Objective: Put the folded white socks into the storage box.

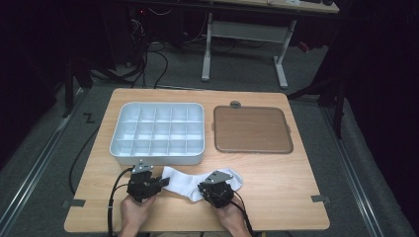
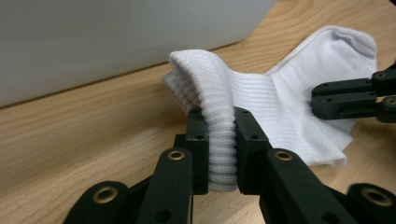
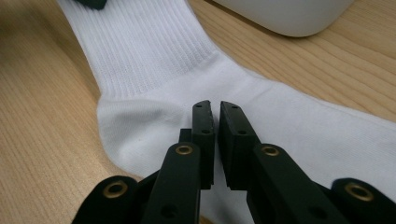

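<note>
I have a white sock (image 1: 185, 183) lying flat on the wooden bench (image 1: 276, 197), close to me, just in front of the grey sorting tray (image 1: 157, 132) with its many little boxes. My left tongs (image 2: 222, 144) are squeezed tight on the ribbed cuff (image 2: 205, 79), and the cloth bunches up in a fold between the black pads. My right tongs (image 3: 215, 140) are pressed together down on the smooth foot part near the heel; I cannot tell for sure if a pinch of cloth is caught in them. The sock is soft and very light, so I think it will flop and sag when lifted. It will not break. The ribbed cuff is thicker and bumpy, so it is a good place to hold; the thin flat part may slip out more easily. A brown flat lid (image 1: 252, 129) with round corners lies beside the tray.
</note>
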